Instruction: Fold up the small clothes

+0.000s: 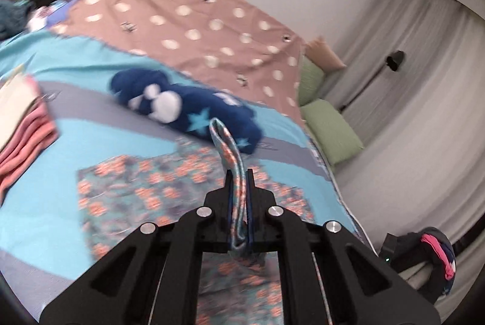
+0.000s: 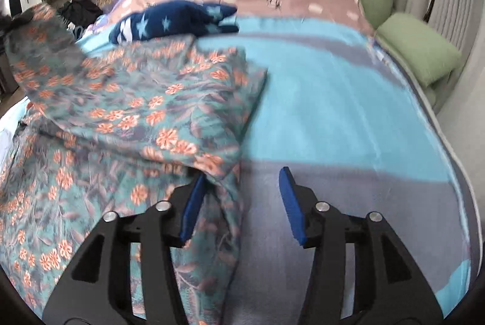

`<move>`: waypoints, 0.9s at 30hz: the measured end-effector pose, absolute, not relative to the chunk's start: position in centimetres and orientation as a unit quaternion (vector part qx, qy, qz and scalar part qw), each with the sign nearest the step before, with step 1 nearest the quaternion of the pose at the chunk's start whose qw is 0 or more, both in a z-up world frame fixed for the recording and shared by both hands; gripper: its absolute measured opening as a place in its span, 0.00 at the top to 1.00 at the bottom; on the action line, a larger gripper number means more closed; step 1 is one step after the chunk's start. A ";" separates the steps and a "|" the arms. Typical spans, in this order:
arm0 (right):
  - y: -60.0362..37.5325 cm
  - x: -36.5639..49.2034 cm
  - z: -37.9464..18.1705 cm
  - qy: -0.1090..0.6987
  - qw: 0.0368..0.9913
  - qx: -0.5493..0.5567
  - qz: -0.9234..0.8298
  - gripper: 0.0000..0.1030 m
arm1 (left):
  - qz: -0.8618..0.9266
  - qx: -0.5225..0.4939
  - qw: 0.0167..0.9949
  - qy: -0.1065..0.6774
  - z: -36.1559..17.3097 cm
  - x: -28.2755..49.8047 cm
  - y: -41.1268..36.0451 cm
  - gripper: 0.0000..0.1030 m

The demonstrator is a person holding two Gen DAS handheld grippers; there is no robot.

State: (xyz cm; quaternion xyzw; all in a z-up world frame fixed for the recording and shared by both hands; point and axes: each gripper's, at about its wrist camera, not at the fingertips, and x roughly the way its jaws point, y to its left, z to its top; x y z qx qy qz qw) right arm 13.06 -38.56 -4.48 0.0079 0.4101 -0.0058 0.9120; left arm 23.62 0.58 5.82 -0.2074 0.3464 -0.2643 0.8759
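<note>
left gripper (image 1: 239, 173) pinches a fold of the floral garment (image 1: 145, 188); right gripper (image 2: 242, 176) gapes wide, gripping nothing, garment edge by 1 finger.

Teal floral garment (image 2: 121, 113) half-folded on the bed, one edge lifted, beside crumpled navy star-print garment (image 1: 185, 104)

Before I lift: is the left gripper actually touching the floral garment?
Touching. The left wrist view shows the left gripper shut on a strip of the floral garment, pinched between both fingers.
</note>
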 end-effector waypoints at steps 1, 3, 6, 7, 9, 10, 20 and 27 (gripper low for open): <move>-38.5 13.1 -4.6 0.411 0.912 0.008 -0.009 0.52 | -0.255 -0.203 0.877 0.353 5.3 23.6 1.0 0.94; -38.2 13.3 -4.4 0.407 0.913 0.012 -0.010 0.52 | -0.235 -0.188 0.882 0.363 4.1 23.4 1.6 0.93; -38.1 13.7 -4.2 0.406 0.914 0.007 -0.015 0.51 | -0.226 -0.193 0.878 0.376 2.7 23.7 2.7 0.93; -37.9 13.7 -4.1 0.406 0.914 0.000 -0.020 0.51 | -0.225 -0.191 0.877 0.379 2.3 23.8 3.0 0.93; -37.8 13.7 -4.3 0.409 0.912 -0.009 -0.028 0.49 | -0.206 -0.176 0.880 0.391 1.0 23.8 3.6 0.89; -37.9 13.8 -4.4 0.412 0.911 -0.011 -0.033 0.49 | -0.191 -0.163 0.882 0.400 0.1 23.8 4.0 0.88; -39.9 12.1 -3.8 0.420 0.904 0.061 0.057 0.44 | -0.107 -0.092 0.895 0.424 -3.9 22.5 6.3 0.67; -45.0 14.8 -1.7 0.379 0.902 0.194 0.079 0.37 | -0.154 -0.005 0.913 0.377 -1.0 21.1 1.2 0.58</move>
